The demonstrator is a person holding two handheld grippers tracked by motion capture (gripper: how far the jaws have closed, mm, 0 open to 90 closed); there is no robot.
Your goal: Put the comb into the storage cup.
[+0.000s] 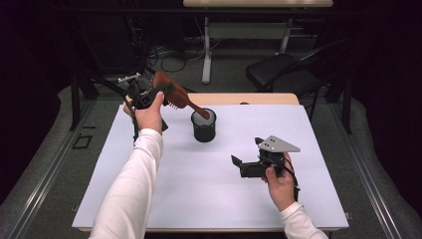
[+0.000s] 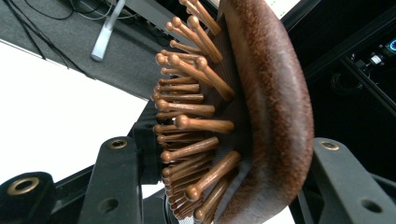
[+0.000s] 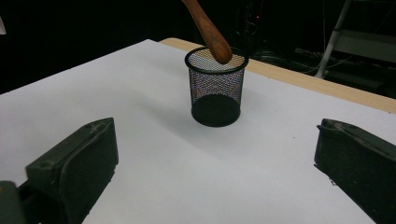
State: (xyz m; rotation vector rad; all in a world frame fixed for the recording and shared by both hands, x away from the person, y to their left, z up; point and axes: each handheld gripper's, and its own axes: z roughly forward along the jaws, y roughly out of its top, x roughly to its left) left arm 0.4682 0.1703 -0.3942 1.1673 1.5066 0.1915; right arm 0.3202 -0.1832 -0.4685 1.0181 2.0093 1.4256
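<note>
High view, left gripper [image 1: 158, 95]: we see it raised above the far left corner of the desk [image 1: 199, 199], its jaws clamped on the head of a wooden hairbrush [image 1: 171, 89].
High view, hairbrush: it slants down to the right from the jaws, bristles facing the desk, and its handle tip sits at the mouth of a black mesh cup [image 1: 204, 128].
High view, mesh cup: upright on the white sheet, toward the far edge of the desk and close to its middle.
High view, right gripper [image 1: 238, 163]: we find it low over the right half of the desk, pointing left, well apart from the cup, with its jaws spread wide and bare.
Left gripper view, hairbrush [image 2: 275, 112]: the brown head stands between the two black jaws, its round-tipped wooden pins pointing toward the left jaw.
Left gripper view, grip: the jaws are drawn narrow on the brush head; the right jaw meets its smooth back, and we think the left jaw presses on the pins, though the close framing leaves that contact unclear.
Right gripper view, mesh cup [image 3: 216, 88]: upright ahead of the jaws, near the desk's wooden far edge.
Right gripper view, hairbrush [image 3: 210, 30]: its handle comes down from above, rounded tip at the cup's rim.
Right gripper view, right gripper [image 3: 215, 158]: we see both jaws wide apart with bare white sheet between them.
</note>
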